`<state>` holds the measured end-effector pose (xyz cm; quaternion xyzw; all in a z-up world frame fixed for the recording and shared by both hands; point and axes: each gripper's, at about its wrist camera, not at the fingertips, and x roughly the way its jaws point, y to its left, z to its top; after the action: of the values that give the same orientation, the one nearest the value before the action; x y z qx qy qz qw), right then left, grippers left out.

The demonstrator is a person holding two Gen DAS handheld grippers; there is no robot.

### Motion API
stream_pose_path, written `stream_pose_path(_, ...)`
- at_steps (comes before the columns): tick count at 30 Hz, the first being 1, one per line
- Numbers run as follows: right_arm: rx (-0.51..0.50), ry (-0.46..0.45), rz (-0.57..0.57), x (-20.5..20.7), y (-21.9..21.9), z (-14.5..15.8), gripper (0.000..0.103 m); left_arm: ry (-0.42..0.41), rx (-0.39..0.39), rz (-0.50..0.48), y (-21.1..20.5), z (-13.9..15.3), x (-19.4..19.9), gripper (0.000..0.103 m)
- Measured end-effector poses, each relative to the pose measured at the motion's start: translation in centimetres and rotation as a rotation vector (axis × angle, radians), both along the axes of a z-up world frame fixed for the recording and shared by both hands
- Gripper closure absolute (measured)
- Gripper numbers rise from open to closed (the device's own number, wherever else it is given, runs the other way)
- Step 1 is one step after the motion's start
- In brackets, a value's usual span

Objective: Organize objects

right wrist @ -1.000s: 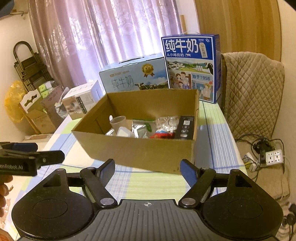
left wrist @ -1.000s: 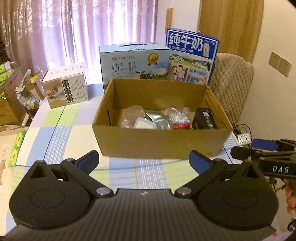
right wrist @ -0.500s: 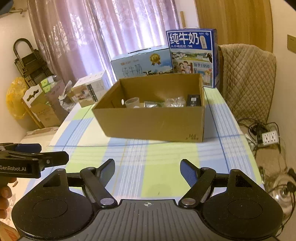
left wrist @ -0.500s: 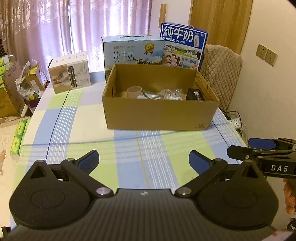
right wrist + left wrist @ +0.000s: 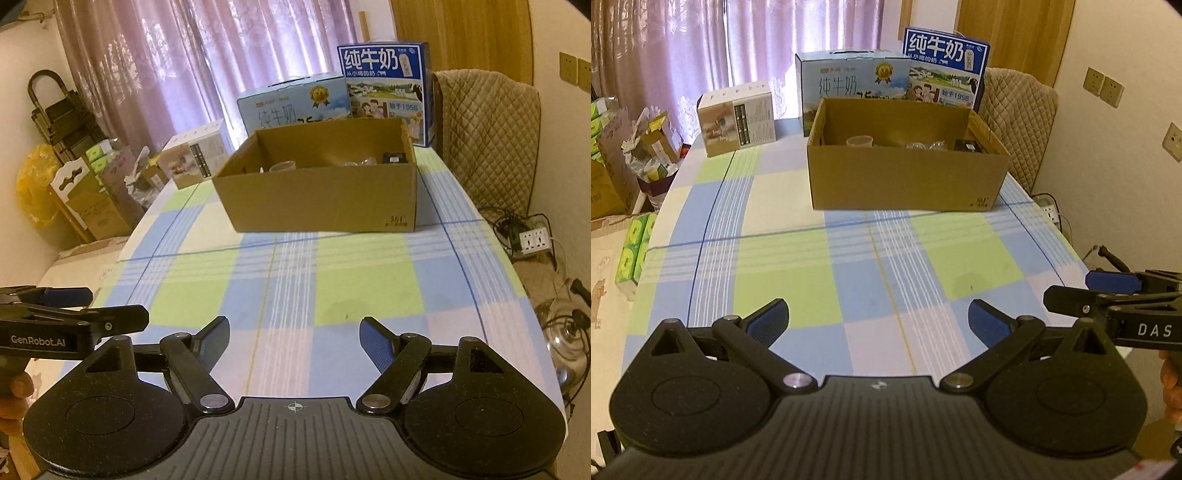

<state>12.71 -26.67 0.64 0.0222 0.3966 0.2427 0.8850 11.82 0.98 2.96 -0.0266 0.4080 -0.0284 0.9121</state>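
The cardboard box [image 5: 908, 177] at the far side of the desk [image 5: 798, 258] holds a plastic cup [image 5: 860, 140], crumpled wrappers [image 5: 929, 145] and a black item [image 5: 967, 145]. The left gripper [image 5: 877, 319] and the right gripper [image 5: 295, 339] both have released, empty jaws.

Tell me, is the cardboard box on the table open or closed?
Open. The cardboard box has no lid or flaps over its top, and a cup shows inside.

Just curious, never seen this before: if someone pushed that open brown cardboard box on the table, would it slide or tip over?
The cardboard box would probably slide rather than tip: it is low, wide and flat on the checked tablecloth. It likely feels light, holding only a few small items. The cloth might bunch up under it.
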Motion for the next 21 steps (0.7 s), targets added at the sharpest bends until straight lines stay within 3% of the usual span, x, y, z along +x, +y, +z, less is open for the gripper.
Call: stream_pose_path(21, -0.017, 0.027, -0.006, -3.5, 1.0, -0.7, 0.028, 0.015, -0.006, 0.000, 1.5, -1.1, -3.7, 0.001)
